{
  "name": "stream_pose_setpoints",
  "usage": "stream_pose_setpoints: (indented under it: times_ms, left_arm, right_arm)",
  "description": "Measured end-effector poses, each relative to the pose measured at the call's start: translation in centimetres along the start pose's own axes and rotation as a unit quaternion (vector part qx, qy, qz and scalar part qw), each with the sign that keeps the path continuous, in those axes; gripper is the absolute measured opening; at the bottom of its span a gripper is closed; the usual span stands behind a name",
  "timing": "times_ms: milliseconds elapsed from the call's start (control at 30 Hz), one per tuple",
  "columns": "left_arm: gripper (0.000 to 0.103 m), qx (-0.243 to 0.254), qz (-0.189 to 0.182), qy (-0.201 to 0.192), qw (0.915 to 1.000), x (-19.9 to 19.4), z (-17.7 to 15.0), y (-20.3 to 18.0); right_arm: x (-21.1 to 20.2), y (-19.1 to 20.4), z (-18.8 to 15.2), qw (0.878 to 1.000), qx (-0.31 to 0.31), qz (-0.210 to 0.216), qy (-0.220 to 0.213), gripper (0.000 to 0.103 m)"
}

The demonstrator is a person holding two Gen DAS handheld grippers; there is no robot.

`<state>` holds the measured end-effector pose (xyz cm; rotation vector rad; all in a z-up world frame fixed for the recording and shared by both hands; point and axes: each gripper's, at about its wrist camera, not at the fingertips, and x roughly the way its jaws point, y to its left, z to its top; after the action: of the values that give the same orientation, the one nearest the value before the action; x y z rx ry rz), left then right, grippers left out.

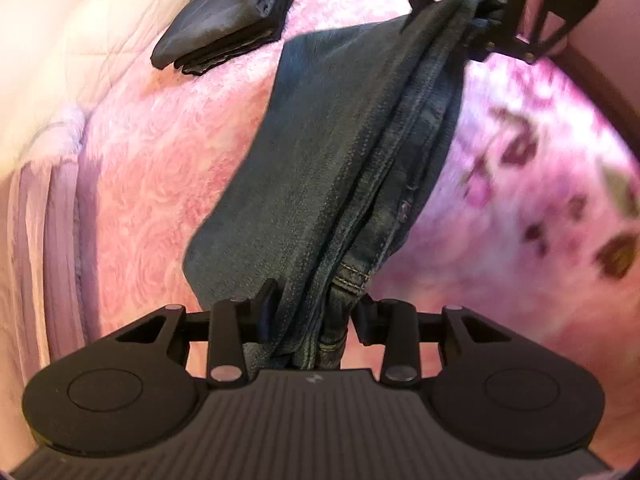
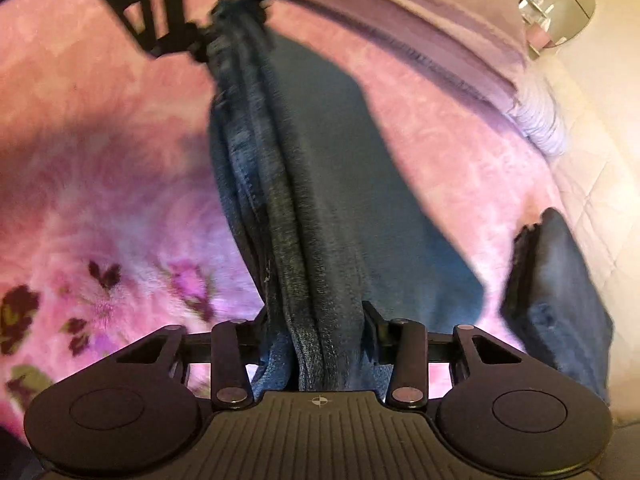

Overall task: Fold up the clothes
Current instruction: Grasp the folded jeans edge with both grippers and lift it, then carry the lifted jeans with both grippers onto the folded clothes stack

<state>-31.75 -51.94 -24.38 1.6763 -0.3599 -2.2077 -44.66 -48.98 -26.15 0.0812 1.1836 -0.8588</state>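
Folded jeans hung stretched between left gripper and right gripper, each clamped on one bunched end, above pink floral blanket; folded dark garment lay nearby.

Pink fleece blanket covers the bed; floral print on one part. Lilac ribbed bedding along the edge. Cream quilted cover beyond. Round mirror in far corner.
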Motion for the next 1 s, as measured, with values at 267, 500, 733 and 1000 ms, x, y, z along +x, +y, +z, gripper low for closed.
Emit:
stream_pose_setpoints:
  times_ms: [267, 500, 733, 1000]
  left_arm:
    - [0.028, -0.064, 0.016, -0.009, 0.9978, -6.7, 2.8, -0.6]
    - [0.025, -0.072, 0.045, -0.031, 0.9959, -9.7, 3.6, -2.9]
    - [0.022, -0.08, 0.05, -0.027, 0.9952, -10.2, 6.1, -4.2]
    - [0.021, -0.105, 0.095, -0.007, 0.9899, -7.7, 15.6, 1.9]
  right_arm:
    - [-7.6, -4.4, 1.5, 0.998, -0.061, 0.026, -0.003, 0.036]
    - [-12.2, -3.4, 0.9, 0.997, -0.076, 0.005, -0.006, 0.033]
    - [-14.0, -4.1, -1.0, 0.994, -0.109, 0.013, -0.012, 0.032]
    - [-13.3, -14.8, -3.8, 0.989, -0.128, 0.02, -0.066, 0.03]
